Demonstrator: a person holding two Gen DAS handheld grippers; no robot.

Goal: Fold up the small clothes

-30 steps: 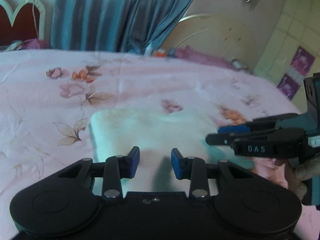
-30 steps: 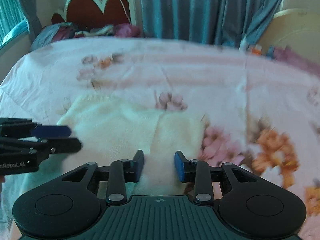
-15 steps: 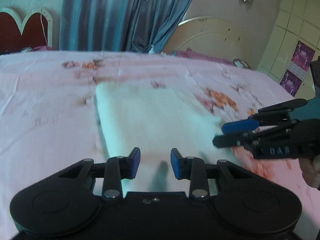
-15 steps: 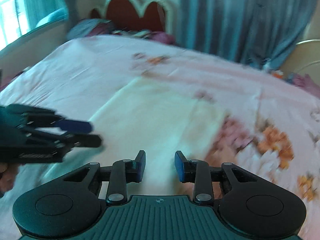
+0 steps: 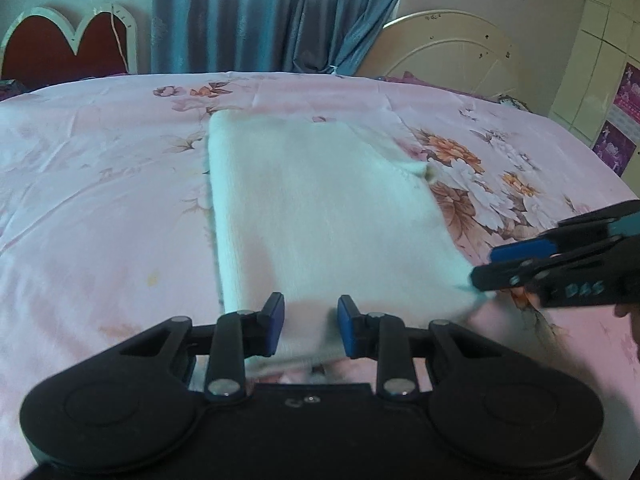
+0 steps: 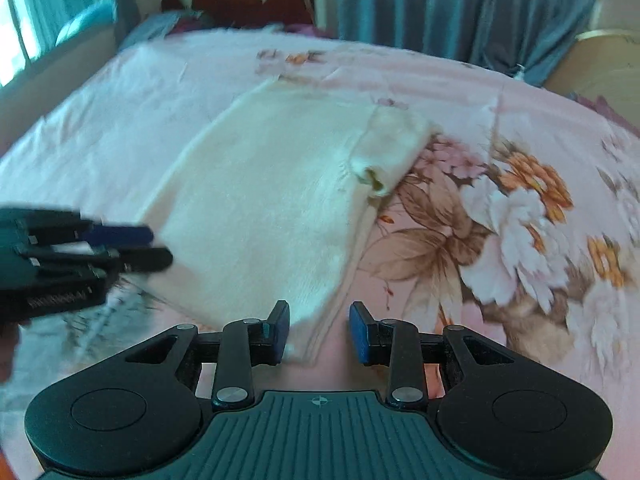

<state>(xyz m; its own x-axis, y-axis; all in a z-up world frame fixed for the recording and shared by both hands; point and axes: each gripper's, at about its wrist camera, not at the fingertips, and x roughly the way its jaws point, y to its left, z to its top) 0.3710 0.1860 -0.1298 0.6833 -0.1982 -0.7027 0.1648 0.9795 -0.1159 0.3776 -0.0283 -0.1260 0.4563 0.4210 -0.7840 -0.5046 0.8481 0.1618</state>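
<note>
Both claws gape wide, gripping nothing. Left claw (image 5: 311,329) sits at the near hem of the cloth (image 5: 320,208), hem running between its fingers. Right claw (image 6: 319,334) straddles the near right corner. Cloth lies flat on the bed (image 5: 100,200), stretching away ahead; a little sleeve (image 6: 390,152) sticks out beyond. Loads of bare sheet either side.

Bed: we see a pink sheet (image 5: 100,208) with printed flowers (image 5: 452,148) covering it.
Headboard: we see a red panel with a scalloped pale rim (image 5: 68,48) at the far end.
Curtain: we see blue-grey drapes (image 5: 260,12) hanging behind the bed.
Wall: we see purple posters (image 5: 626,96) on pale tiles at right.
Window: we see daylight (image 6: 16,40) at far left.
</note>
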